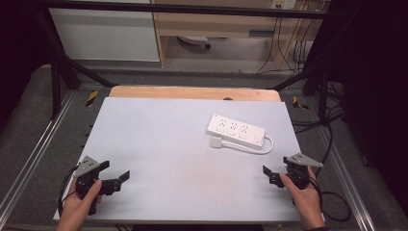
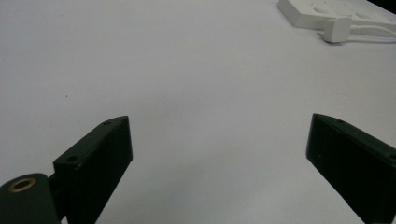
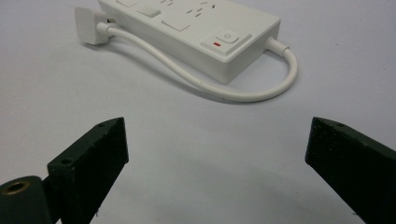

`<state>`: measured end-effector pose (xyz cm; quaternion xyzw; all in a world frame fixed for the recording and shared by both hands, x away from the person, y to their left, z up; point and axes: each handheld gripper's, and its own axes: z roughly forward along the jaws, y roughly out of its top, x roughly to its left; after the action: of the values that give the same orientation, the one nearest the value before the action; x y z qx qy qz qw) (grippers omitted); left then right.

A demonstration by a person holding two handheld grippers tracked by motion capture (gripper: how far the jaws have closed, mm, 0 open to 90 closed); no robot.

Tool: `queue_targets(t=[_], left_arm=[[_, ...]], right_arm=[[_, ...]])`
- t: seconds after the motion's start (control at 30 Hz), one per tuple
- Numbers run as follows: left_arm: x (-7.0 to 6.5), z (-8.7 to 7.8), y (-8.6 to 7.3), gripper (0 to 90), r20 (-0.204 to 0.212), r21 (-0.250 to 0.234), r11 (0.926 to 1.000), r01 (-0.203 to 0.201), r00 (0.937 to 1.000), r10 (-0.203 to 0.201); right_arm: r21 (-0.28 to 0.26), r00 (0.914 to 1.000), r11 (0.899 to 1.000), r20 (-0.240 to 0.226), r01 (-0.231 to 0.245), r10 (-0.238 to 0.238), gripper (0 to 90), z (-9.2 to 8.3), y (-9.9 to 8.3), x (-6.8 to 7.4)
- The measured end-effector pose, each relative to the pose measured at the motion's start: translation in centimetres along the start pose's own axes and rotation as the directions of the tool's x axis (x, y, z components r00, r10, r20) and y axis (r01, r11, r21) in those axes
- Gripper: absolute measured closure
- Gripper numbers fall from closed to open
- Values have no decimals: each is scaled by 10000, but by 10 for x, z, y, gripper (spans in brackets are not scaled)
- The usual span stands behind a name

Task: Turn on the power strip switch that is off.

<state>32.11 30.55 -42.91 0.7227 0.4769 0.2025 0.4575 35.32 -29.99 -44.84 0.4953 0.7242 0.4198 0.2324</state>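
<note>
The left gripper [image 1: 126,176], held at the near left of the white table [image 1: 159,144], has its jaws spread wide over bare surface. The right gripper [image 1: 266,172], at the near right edge, is likewise spread and empty. Beyond it lies a white power strip [image 1: 236,130], its cord [image 3: 219,91] looping back to the plug [image 3: 88,19] beside it.

Open white table [image 1: 159,144] across left and middle, free for passing. Only 1 obstacle: power strip [image 1: 235,130] at right rear, cord [image 1: 262,149] looping along its near side to plug [image 1: 217,143].
</note>
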Motion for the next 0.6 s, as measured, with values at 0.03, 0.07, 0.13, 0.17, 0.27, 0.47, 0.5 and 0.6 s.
queue_targets(t=[0.03, 0.07, 0.13, 0.17, 0.27, 0.47, 0.5, 0.6], left_arm=[[0, 0, 0, 71, -28, 4, 10000, 18, 10000, -18], [0, 0, 0, 71, -41, -3, 10000, 24, 10000, -24], [0, -1, 0, 71, -41, -18, 10000, 38, 10000, -39], [0, -1, 0, 71, -37, -16, 10000, 45, 10000, -45], [0, 0, -1, 71, -51, 38, 10000, 27, 10000, -27], [0, 1, -1, 71, -54, 115, 9999, 18, 10000, -17], [0, 1, -1, 71, -41, 115, 9999, 1, 10000, 0], [0, 1, -1, 70, -25, 121, 9999, -14, 10000, 14]], right_arm=[[103, 10000, 9999, -35, 38, -38, 64, 0, 0, 0], [103, 10000, 9999, -35, 38, -38, 64, 0, 0, 0], [350, 9998, 9993, -141, 138, -133, 62, 1, 1, 1], [467, 9998, 9989, -180, 91, -82, 62, 2, 1, 1], [593, 9996, 9981, -251, 175, -160, 61, 2, 2, 1], [854, 9990, 9963, -447, 91, -52, 80, 2, 3, 1], [877, 9988, 9961, -485, 45, -3, 82, 3, 3, 1], [963, 9980, 9953, -635, 97, -36, 79, 2, 4, 1]])
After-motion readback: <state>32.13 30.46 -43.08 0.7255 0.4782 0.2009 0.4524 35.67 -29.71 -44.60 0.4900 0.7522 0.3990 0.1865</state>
